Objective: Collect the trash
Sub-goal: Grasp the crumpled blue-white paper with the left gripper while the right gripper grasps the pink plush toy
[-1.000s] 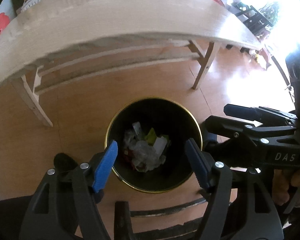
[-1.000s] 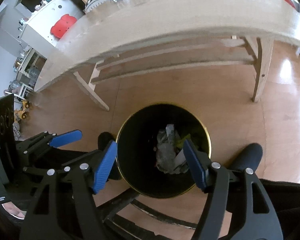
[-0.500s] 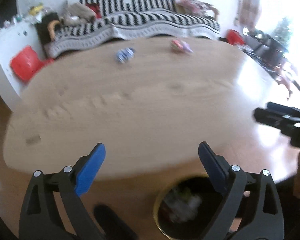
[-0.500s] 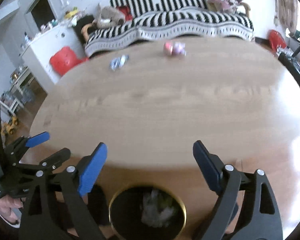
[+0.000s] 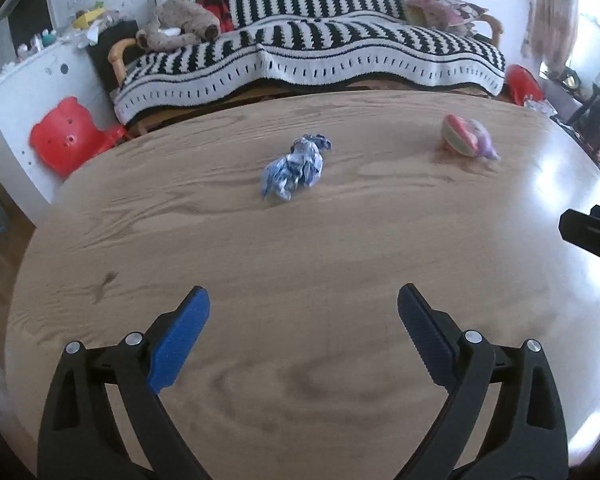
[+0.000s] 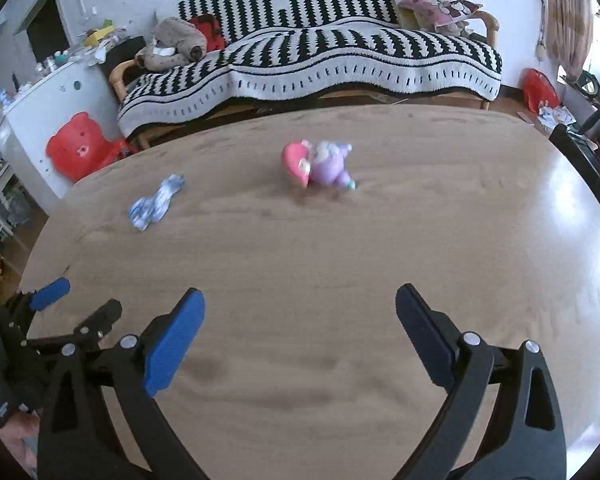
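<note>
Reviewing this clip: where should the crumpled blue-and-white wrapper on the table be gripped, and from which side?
Probably across the bulky middle of the crumpled blue-and-white wrapper, coming down from above on the near side. It lies flat and elongated on the table, so jaws should straddle its narrow width.

broad bare wooden table (image 5: 300, 264) ahead, only crumpled blue wrapper (image 5: 294, 168) and pink wrapper (image 5: 469, 142) near far edge

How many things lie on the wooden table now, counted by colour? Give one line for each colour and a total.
Blue and white, the crumpled wrapper: 1
Pink and purple, the crumpled wrapper: 1
Total on the table: 2
</note>
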The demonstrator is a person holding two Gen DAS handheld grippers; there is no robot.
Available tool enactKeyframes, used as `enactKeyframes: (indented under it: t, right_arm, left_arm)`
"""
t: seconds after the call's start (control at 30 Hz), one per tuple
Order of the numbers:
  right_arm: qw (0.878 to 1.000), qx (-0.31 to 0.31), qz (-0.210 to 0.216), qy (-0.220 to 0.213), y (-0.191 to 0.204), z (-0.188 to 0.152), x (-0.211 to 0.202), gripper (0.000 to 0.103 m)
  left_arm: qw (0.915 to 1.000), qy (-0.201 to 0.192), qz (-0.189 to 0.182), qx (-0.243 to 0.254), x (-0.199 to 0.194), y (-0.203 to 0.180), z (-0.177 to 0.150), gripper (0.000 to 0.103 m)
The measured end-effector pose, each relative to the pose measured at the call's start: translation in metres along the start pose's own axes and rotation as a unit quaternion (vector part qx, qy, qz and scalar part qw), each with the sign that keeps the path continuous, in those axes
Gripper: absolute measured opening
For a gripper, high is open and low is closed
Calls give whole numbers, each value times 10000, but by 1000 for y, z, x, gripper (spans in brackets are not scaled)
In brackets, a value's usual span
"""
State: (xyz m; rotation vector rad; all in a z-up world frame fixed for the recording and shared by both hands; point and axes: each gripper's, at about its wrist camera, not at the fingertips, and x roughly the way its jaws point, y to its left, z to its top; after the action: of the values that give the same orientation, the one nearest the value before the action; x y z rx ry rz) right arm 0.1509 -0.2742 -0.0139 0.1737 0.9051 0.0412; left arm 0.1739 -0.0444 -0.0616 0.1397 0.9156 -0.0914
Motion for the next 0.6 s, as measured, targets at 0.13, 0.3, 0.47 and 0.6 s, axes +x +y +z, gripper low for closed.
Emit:
enactKeyframes:
  t: [0.13,0.3,0.47,0.6]
  right_arm:
    - [9999,87,-30,-69,-6,32,30,93]
    - [9997,226,-13,-51,-13,67,67,93]
    - [9998,179,0,39,-12,82,107,93]
    - [9998,105,-161,110,-10,90,131,93]
  left_arm:
    - [9997,88,58,-241,27,6,19,92]
    - [9992,206,7,-353,62,13,48,92]
    - [9988,288,-181,-357,90,11,70,93]
    - [9993,185,-149,-276,109,1,75,97]
